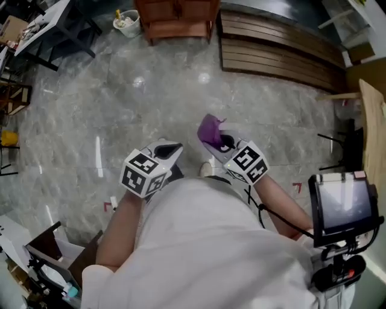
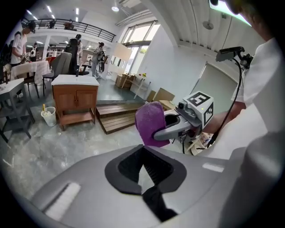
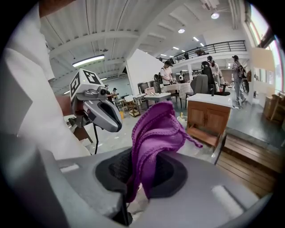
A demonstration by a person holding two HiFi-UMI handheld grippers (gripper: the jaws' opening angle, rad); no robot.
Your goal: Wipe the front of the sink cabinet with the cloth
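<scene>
The wooden sink cabinet with a white top stands far across the floor, also seen in the left gripper view and the right gripper view. A purple knitted cloth sticks up from my right gripper, which is shut on it; the cloth fills the jaws in the right gripper view. My left gripper is held beside it at waist height, shut with nothing in it. From there I see the cloth and the right gripper close by. Both grippers are far from the cabinet.
A white bucket sits left of the cabinet. A low slatted wooden platform lies to its right. A screen on a stand is at my right, tables and chairs at the far left. Polished stone floor stretches between.
</scene>
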